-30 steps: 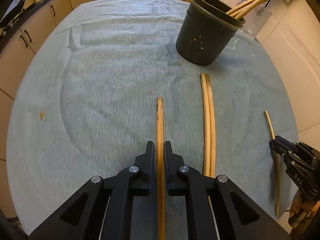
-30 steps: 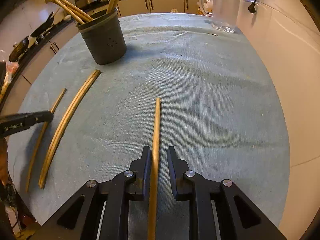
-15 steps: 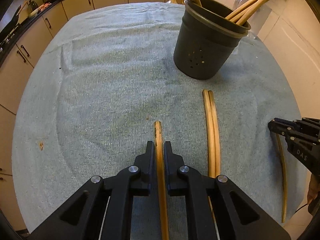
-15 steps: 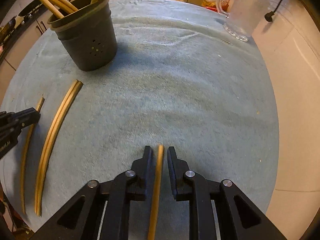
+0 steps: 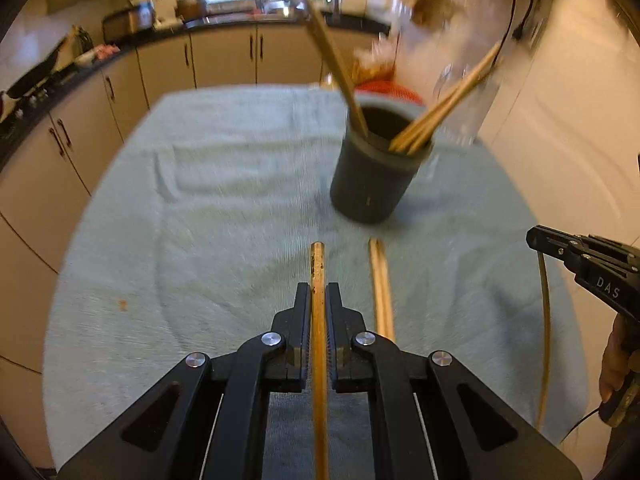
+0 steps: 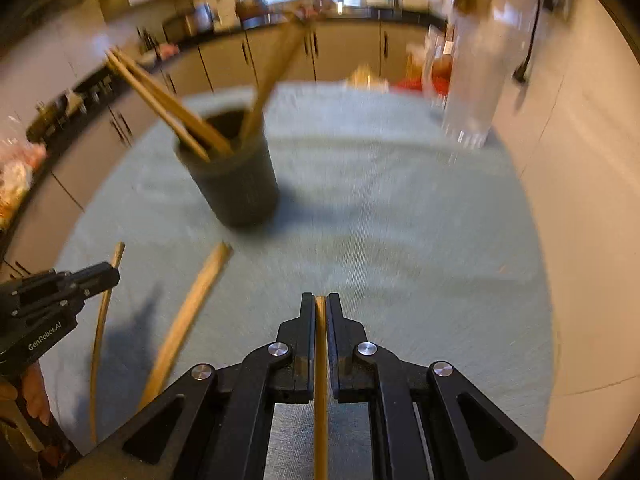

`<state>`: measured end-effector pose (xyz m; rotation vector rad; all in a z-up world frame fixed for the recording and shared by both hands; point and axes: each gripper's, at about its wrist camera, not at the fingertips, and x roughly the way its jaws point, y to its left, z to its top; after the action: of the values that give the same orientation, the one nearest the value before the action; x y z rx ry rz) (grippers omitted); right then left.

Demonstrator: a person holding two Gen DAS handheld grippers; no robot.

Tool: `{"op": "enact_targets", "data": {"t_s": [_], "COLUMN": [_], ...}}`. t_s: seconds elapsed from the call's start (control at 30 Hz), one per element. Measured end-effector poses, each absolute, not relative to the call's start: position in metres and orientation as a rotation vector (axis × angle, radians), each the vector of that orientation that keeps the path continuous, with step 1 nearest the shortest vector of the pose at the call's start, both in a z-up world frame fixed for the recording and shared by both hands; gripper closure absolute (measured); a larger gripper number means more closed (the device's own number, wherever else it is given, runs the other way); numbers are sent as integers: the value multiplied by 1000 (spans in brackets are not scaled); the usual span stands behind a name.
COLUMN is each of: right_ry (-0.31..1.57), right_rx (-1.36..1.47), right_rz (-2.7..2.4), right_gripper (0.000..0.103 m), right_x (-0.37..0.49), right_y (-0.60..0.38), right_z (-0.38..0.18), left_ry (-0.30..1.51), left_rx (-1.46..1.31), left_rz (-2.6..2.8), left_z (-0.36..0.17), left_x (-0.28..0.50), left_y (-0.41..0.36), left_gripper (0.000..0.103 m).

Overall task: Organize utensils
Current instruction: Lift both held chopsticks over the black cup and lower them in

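Observation:
My left gripper [image 5: 318, 292] is shut on a wooden chopstick [image 5: 319, 268] whose tip sticks out ahead of the jaws. My right gripper [image 6: 320, 300] is shut on another chopstick [image 6: 320, 360], its tip level with the fingertips. A dark grey utensil holder [image 5: 372, 184] stands ahead on the towel with several chopsticks leaning in it; it also shows in the right wrist view [image 6: 236, 184]. A pair of chopsticks [image 5: 382, 288] lies on the towel between the grippers, also in the right wrist view [image 6: 188, 312].
A pale green towel [image 5: 200, 220] covers the round table. A clear glass mug [image 6: 472, 92] stands at the far right. The right gripper [image 5: 592, 268] shows in the left wrist view, the left gripper [image 6: 52, 304] in the right wrist view. Kitchen cabinets lie beyond.
Both grippers have lifted and tilted up with their chopsticks, so the view now takes in the holder and the kitchen behind. The right gripper's jaws have closed onto its chopstick.

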<state>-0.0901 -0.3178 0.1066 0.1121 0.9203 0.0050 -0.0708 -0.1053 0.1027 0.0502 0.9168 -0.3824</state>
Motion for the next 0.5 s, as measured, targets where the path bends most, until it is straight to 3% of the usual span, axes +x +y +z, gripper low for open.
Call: {"op": "enact_targets", "data": {"t_s": [0.27,0.5], "right_ry": [704,633], "right_rx": [116,117], "right_rz": [-17,-4], "right_gripper": [97,97], "right_x": [-136,-170], "right_y": [-317,-315], "right_z": [161,180], "left_ry": [712,627], "left_rx": [10,32], "left_rz": [-368,-373], "left_z": [154,171], "left_x": [-113,-157], "left_y": [-95,-88], "left_gripper": [96,96]}}
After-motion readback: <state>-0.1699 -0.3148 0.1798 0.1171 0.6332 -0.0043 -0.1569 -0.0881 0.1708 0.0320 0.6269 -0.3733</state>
